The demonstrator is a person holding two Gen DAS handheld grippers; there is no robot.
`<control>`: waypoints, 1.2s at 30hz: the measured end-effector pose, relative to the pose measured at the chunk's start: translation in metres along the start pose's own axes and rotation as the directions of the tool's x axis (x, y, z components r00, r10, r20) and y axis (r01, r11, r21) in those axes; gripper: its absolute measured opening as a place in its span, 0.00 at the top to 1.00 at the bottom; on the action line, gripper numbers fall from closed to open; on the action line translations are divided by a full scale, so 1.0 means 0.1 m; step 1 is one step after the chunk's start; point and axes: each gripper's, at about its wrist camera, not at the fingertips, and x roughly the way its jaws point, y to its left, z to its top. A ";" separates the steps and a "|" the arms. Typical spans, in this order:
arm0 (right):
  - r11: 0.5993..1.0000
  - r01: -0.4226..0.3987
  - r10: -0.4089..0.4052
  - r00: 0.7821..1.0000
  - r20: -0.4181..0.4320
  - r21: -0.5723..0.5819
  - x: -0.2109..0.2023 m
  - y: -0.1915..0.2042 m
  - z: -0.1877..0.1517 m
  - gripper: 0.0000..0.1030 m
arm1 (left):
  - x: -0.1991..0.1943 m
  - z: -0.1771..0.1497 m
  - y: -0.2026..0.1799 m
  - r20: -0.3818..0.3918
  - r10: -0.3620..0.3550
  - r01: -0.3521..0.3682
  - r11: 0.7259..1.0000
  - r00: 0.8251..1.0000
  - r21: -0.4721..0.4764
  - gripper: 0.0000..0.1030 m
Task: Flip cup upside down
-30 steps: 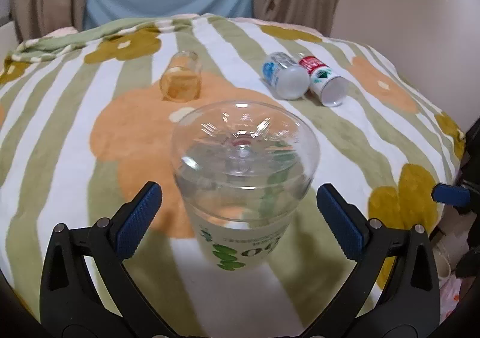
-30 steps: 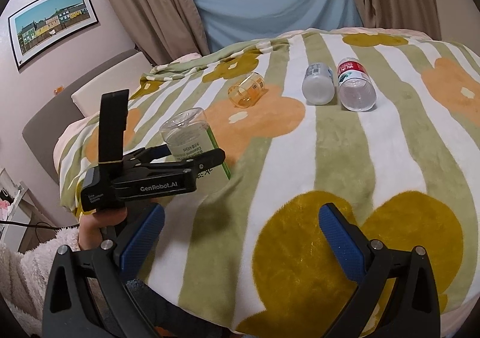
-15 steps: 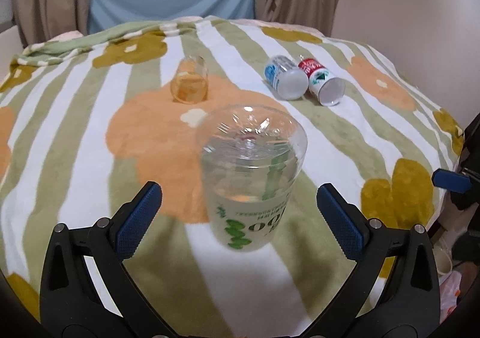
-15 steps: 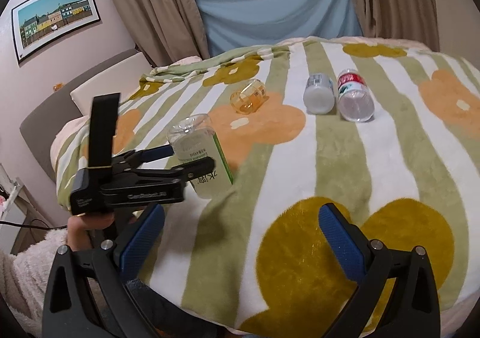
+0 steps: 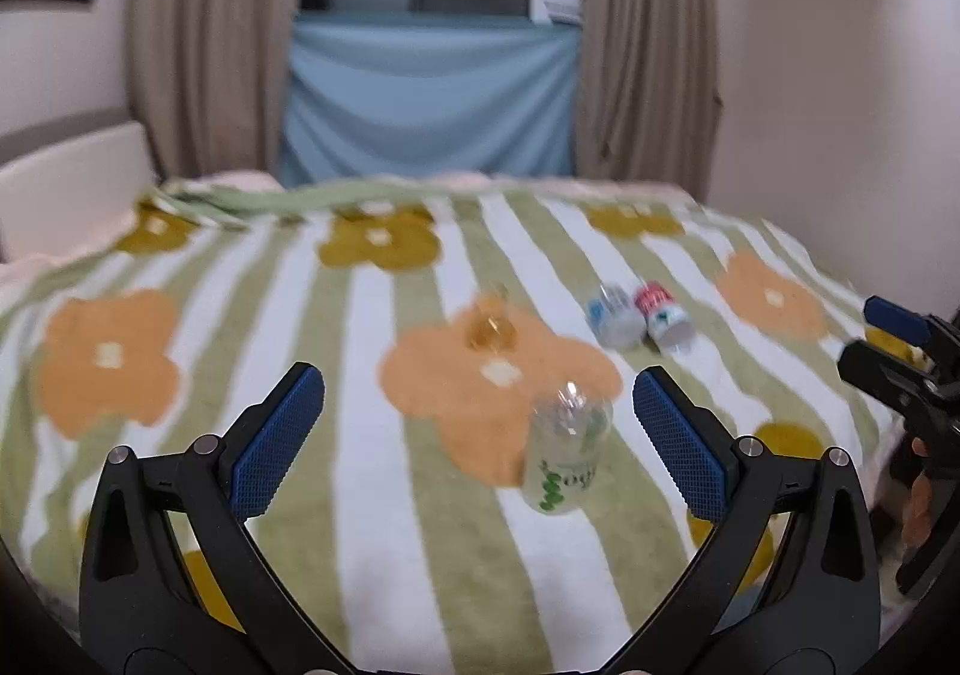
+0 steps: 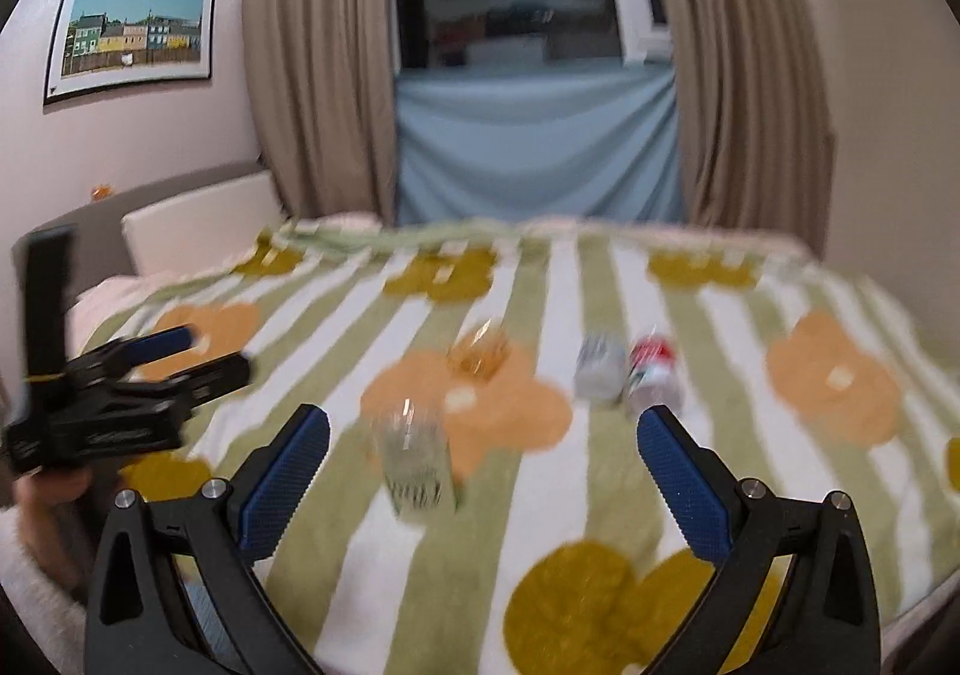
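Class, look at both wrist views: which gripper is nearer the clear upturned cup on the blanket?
Roughly equal, perhaps the left. The left gripper and the right gripper are both open and drawn back from the clear cup, touching nothing.

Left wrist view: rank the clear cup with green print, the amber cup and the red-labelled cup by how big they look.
1. Clear cup with green print, clearly largest, though nearest the camera.
2. Red-labelled cup and amber cup: they look about alike in the blur, so I won't rank them.
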 end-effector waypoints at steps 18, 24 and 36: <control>0.980 0.200 -0.198 0.972 0.122 0.002 -0.42 0.36 -0.01 0.01 | -0.88 -0.17 0.03 0.147 0.101 -0.096 0.994 0.984 -0.043 0.00; 0.980 0.198 -0.197 0.973 0.120 0.005 -0.45 0.37 -0.02 0.01 | -0.88 -0.18 0.01 0.143 0.095 -0.089 0.995 0.985 -0.046 0.00; 0.980 0.199 -0.199 0.973 0.118 0.012 -0.51 0.34 -0.04 0.01 | -0.88 -0.17 -0.10 0.154 0.094 -0.090 0.995 0.984 -0.031 0.00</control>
